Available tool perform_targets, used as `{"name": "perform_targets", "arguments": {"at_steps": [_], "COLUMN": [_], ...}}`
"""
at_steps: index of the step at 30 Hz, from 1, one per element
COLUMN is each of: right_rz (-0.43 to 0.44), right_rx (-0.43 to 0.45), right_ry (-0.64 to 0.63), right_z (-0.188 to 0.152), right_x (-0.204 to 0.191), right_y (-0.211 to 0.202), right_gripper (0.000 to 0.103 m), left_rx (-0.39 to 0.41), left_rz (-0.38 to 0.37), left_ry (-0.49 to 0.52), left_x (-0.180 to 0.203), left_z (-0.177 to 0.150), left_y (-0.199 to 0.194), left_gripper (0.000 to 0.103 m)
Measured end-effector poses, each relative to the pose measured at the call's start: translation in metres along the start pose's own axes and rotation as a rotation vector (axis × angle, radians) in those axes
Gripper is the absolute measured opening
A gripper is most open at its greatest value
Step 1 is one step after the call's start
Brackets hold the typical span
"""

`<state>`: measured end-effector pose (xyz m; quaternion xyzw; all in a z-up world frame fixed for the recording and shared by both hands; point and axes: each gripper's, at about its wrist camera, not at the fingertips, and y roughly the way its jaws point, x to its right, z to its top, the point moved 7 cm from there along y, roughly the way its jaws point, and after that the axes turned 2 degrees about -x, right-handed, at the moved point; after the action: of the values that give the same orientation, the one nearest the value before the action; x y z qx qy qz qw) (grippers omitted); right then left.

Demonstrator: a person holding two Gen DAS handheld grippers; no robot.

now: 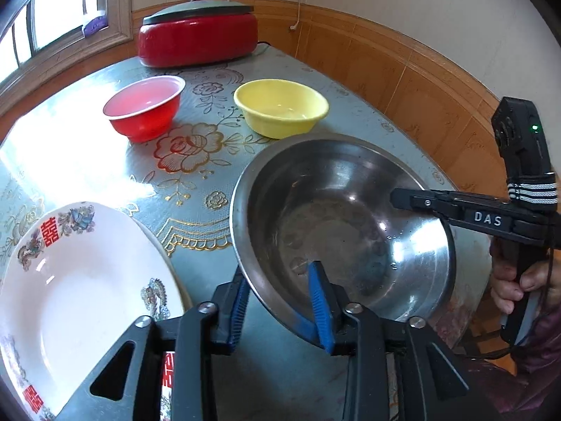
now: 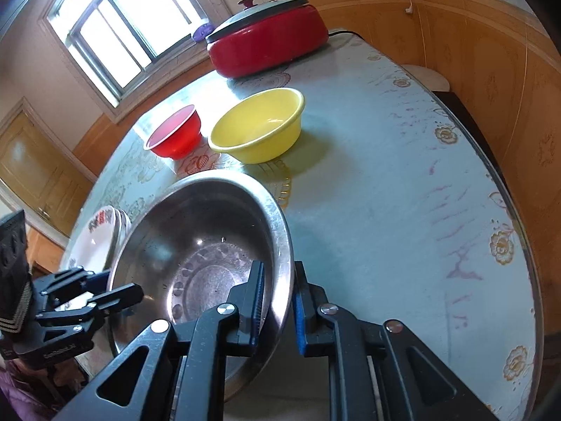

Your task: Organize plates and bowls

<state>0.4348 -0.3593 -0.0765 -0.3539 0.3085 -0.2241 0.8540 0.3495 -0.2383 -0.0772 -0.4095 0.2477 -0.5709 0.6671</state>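
A large steel bowl (image 1: pixel 343 217) sits at the near side of the table, tipped a little. My right gripper (image 2: pixel 278 310) is shut on its right rim, one pad inside and one outside; one of its fingers (image 1: pixel 420 203) reaches over the rim in the left wrist view. My left gripper (image 1: pixel 280 301) straddles the opposite rim with a small gap at the outer pad, so it is open. A stack of white plates (image 1: pixel 87 280) with red characters lies left of the bowl. Farther back stand a red bowl (image 1: pixel 143 105) and a yellow bowl (image 1: pixel 280 105).
A red electric pot (image 1: pixel 196 38) with a grey lid stands at the table's far end. The flowered tablecloth (image 2: pixel 385 175) is bare to the right of the bowls. A stool (image 2: pixel 424 77) stands beyond the table's right edge. A hand (image 1: pixel 508 280) holds the right gripper's handle.
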Motion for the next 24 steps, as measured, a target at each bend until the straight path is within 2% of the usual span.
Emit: {"name": "perform_targets", "arguments": {"at_steps": [1, 3, 7, 11, 15, 18, 21, 24], "right_rz": [0.002, 0.01, 0.025, 0.052, 0.055, 0.064, 0.076, 0.084], "right_rx": [-0.001, 0.008, 0.021, 0.069, 0.1, 0.122, 0.129, 0.129], "right_ry": [-0.003, -0.008, -0.012, 0.005, 0.004, 0.014, 0.032, 0.041], "right_z": [0.0, 0.002, 0.003, 0.014, 0.028, 0.04, 0.054, 0.066], "right_x": [-0.002, -0.001, 0.0, 0.001, -0.002, -0.003, -0.002, -0.003], "right_y": [0.0, -0.004, -0.011, -0.023, -0.026, -0.025, -0.021, -0.015], "right_gripper": [0.015, 0.016, 0.02, 0.023, 0.023, 0.023, 0.023, 0.021], "left_rx": [0.007, 0.022, 0.044, 0.106, 0.158, 0.159, 0.124, 0.115], "left_rz": [-0.001, 0.005, 0.007, -0.032, -0.016, -0.018, -0.036, -0.011], "left_ry": [0.007, 0.03, 0.03, -0.036, -0.08, -0.109, -0.147, -0.159], "left_x": [0.0, 0.001, -0.003, -0.013, -0.021, -0.025, -0.029, -0.032], "left_z": [0.0, 0.002, 0.005, 0.018, 0.036, 0.049, 0.062, 0.075], "left_y": [-0.003, -0.008, -0.02, -0.034, -0.04, -0.037, -0.029, -0.021], "left_gripper": [0.048, 0.053, 0.052, 0.05, 0.046, 0.046, 0.046, 0.045]}}
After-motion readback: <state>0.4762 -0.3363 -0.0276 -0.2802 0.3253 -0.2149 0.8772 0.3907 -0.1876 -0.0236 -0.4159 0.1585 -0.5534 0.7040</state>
